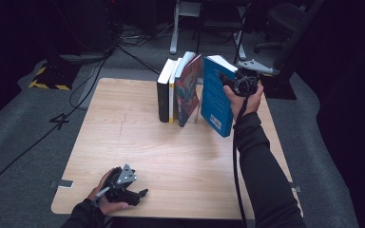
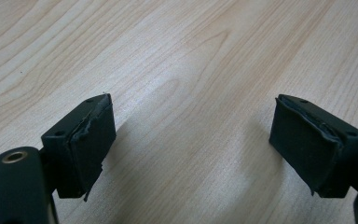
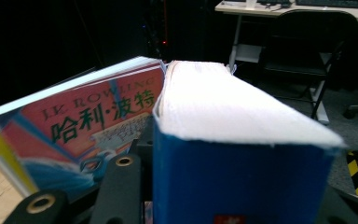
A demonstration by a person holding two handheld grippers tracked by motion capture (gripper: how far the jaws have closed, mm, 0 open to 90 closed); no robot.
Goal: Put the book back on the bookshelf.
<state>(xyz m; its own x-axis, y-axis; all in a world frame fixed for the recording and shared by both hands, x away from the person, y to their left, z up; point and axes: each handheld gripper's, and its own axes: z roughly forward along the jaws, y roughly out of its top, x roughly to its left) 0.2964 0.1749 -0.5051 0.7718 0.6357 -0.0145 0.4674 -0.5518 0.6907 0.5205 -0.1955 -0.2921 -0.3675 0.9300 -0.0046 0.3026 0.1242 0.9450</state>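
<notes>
A thick blue book [image 1: 216, 99] stands nearly upright at the back right of the wooden table [image 1: 147, 142]. My right gripper [image 1: 231, 78] is shut on its top edge. The right gripper view has its blue spine [image 3: 233, 177] and white page edge between the jaws. To its left, across a small gap, a red-covered book [image 1: 188, 92] [image 3: 74, 135] leans in a short row with a yellow-spined one [image 1: 172, 95] and a black one [image 1: 163, 97]. My left gripper [image 1: 140, 194] [image 2: 193, 144] lies at the table's front left, open, with bare wood between its pads [image 2: 93, 135].
Behind the table are desk legs [image 1: 175, 33], a dark chair [image 3: 307, 51] and cables on the grey floor [image 1: 43, 133]. A yellow-and-black marked base [image 1: 50, 78] sits at the far left. The table's middle and left are bare wood.
</notes>
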